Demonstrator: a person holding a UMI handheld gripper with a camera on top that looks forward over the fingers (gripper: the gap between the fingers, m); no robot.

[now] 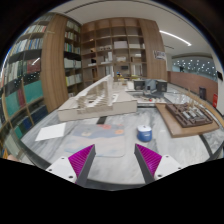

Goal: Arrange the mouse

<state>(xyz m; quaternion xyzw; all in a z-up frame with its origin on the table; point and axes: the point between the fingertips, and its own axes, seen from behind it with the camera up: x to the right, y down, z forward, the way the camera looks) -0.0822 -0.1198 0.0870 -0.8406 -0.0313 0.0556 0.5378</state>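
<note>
My gripper is open and empty above a grey table, its magenta pads spread wide apart. A small blue and white object stands on the table just ahead of the right finger; I cannot tell whether it is the mouse. A dark flat mat lies on the table ahead of the fingers, left of that object. Nothing stands between the fingers.
A long pale building model sits on the table beyond the mat. A wooden model stands at the right. A white sheet lies at the left. Tall bookshelves line the left and far walls.
</note>
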